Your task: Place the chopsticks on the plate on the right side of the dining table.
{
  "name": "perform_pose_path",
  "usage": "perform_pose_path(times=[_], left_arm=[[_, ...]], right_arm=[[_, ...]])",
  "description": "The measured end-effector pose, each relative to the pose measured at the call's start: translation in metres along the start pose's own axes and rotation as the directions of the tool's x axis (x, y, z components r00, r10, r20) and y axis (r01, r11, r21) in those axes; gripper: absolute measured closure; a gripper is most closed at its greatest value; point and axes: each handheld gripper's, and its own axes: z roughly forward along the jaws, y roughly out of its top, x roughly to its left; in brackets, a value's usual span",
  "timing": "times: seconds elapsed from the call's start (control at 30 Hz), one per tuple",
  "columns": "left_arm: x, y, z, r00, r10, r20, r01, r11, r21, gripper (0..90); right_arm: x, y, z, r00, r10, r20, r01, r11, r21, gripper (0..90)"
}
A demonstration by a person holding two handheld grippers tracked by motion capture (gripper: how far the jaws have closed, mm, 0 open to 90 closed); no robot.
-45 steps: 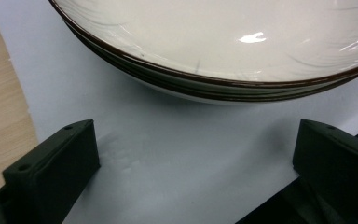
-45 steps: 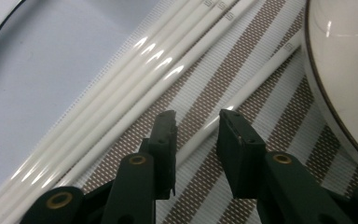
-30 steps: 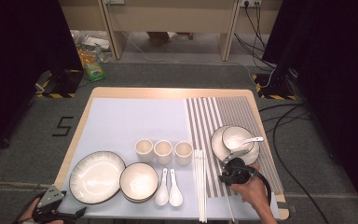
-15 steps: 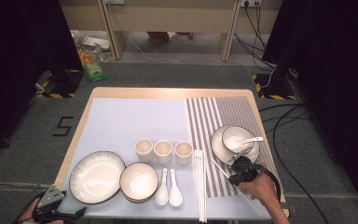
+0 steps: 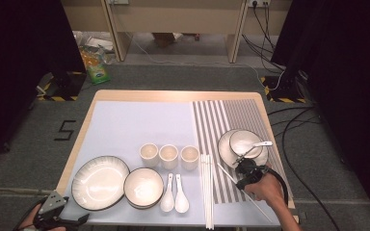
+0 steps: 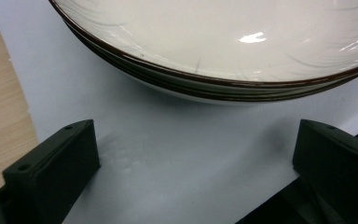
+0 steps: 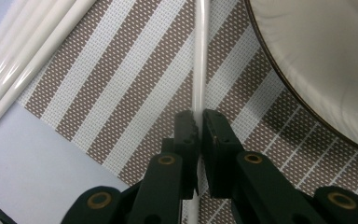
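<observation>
My right gripper (image 7: pixel 199 119) is shut on a thin white chopstick (image 7: pixel 199 60), which runs straight up between the pads over the striped mat. From above, the same right gripper (image 5: pixel 244 169) sits just in front of the small plate (image 5: pixel 227 153) that holds a bowl (image 5: pixel 243 141) and a spoon (image 5: pixel 262 143). The chopstick (image 5: pixel 226 173) slants across the mat. My left gripper (image 5: pixel 72 220) waits at the table's near left corner. In its own view the left gripper (image 6: pixel 196 140) stands open, nothing between its jaws, right before the large plate (image 6: pixel 214 37).
A bundle of white chopsticks (image 5: pixel 206 187) lies along the mat's left edge. Three cups (image 5: pixel 168 155), a stacked bowl (image 5: pixel 143 186) and two spoons (image 5: pixel 174 195) sit mid-table. The large plate (image 5: pixel 100 175) is at the near left. The striped mat (image 5: pixel 231 113) covers the right side.
The right hand has shifted slightly to the right, close to the small plate, with the chopstick in its jaws. The left gripper has stayed put.
</observation>
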Motion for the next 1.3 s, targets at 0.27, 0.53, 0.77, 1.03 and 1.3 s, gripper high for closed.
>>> perform_pose_path(times=[0.27, 0.53, 0.77, 1.03, 1.3], left_arm=[[0.0, 0.001, 0.0, 1.0, -0.004, -0.003, 0.004, 1.0, 0.002, 0.0], [0.0, 0.0, 0.0, 1.0, 0.001, -0.001, -0.001, 1.0, 0.0, 0.0], [-0.001, 0.001, 0.0, 1.0, -0.007, 0.0, 0.007, 1.0, 0.002, 0.0], [0.0, 0.0, 0.0, 1.0, 0.001, -0.002, -0.001, 1.0, 0.001, 0.0], [0.0, 0.001, 0.0, 1.0, -0.004, -0.001, 0.004, 1.0, 0.004, 0.0]], right_arm=[[0.003, 0.003, 0.0, 0.9994, -0.032, 0.012, 0.032, 0.998, 0.058, 84.4], [0.007, 0.012, 0.001, 0.9975, -0.06, 0.037, 0.055, 0.991, 0.121, 84.2], [0.007, 0.012, -0.003, 0.9961, -0.084, 0.026, 0.081, 0.991, 0.103, 84.5], [0.007, 0.012, -0.036, 0.9959, -0.091, 0.008, 0.091, 0.996, -0.016, 84.5], [-0.001, 0.014, -0.071, 0.9969, -0.077, 0.018, 0.078, 0.987, -0.144, 84.5]])
